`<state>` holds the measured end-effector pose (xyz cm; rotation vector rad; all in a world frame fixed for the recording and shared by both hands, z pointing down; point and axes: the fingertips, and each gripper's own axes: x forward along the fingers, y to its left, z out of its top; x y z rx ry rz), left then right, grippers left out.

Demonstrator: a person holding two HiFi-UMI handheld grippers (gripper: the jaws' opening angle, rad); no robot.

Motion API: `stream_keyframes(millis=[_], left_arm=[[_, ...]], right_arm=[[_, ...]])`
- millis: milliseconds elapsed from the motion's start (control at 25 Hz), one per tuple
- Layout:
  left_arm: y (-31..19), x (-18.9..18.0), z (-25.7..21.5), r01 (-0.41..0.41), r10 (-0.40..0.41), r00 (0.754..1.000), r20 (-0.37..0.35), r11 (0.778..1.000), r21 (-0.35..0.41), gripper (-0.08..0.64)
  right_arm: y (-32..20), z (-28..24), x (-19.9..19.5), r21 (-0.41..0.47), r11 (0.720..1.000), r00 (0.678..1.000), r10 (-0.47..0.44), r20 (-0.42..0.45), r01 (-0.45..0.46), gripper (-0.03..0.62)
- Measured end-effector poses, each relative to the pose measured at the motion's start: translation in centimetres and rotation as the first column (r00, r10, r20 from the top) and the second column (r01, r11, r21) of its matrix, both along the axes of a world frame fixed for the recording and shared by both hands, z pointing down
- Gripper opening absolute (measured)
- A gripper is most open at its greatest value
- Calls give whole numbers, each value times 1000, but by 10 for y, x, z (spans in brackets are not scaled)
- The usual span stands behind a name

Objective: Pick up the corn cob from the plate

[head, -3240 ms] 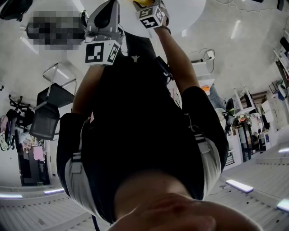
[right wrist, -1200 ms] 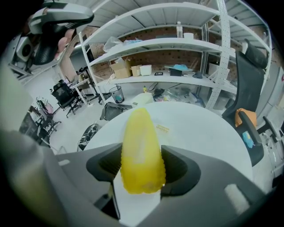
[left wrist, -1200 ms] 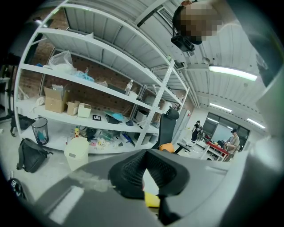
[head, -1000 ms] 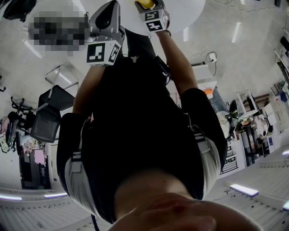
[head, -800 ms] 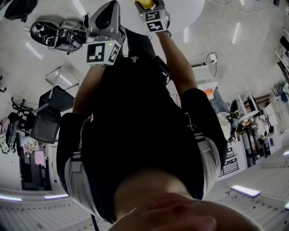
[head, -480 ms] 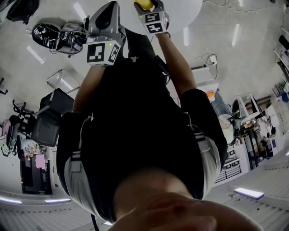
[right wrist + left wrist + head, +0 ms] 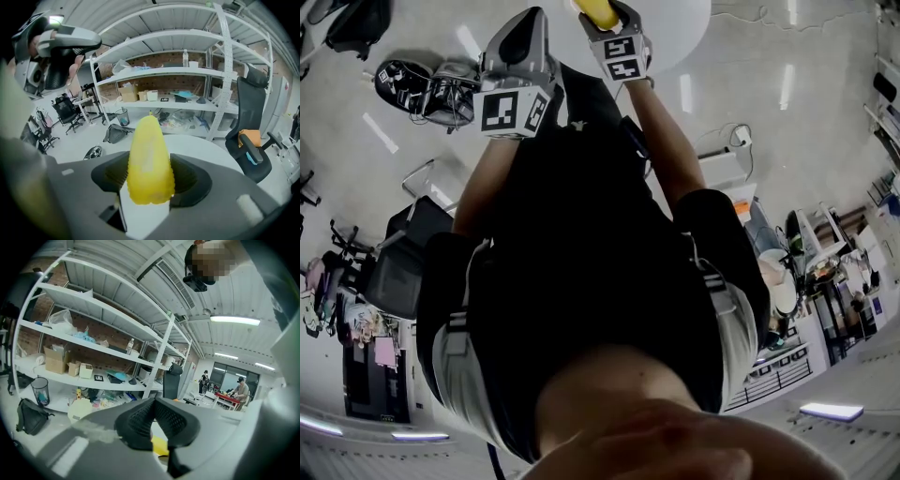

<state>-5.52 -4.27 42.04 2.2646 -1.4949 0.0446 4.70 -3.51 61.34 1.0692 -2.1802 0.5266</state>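
Observation:
The yellow corn cob (image 7: 149, 161) stands tip-up between the black pads of my right gripper (image 7: 150, 180), which is shut on its sides. In the head view the corn cob (image 7: 594, 9) shows at the top edge, over the white round table (image 7: 680, 23), in the right gripper (image 7: 609, 21). My left gripper (image 7: 528, 19) is held up beside it to the left. In its own view the left gripper (image 7: 153, 404) has its pads touching at the tips, with a small yellow patch showing behind them. No plate is in view.
White shelving racks (image 7: 187, 70) with boxes and clutter stand beyond the table. A black office chair (image 7: 251, 136) is at the table's right and a dark bag (image 7: 115, 133) lies on the floor. Another chair (image 7: 394, 272) stands at the left. People (image 7: 241, 390) work far off.
Both grippers have risen, sliding toward the top of the head view. The corn cob stays clamped in the right one. The floor and table behind them have shifted.

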Motion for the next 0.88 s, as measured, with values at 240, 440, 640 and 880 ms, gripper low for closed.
stream_keyframes(millis=[240, 440, 640, 880], left_arm=[[10, -4, -12, -8, 8, 1000, -1, 1000, 29, 5], [20, -5, -23, -27, 27, 1000, 5, 998, 60, 5], [26, -7, -35, -40, 40, 999, 7, 995, 90, 6], [31, 0, -51, -49, 49, 999, 2, 991, 123, 6]], right_arm=[[-1, -30, -5, 64, 998, 1000, 18, 26, -19, 270], [6, -54, -8, 106, 994, 999, 28, 45, -33, 270], [10, -79, -8, 146, 987, 995, 59, 74, -70, 269], [10, -113, 4, 203, 972, 990, 96, 105, -116, 268]])
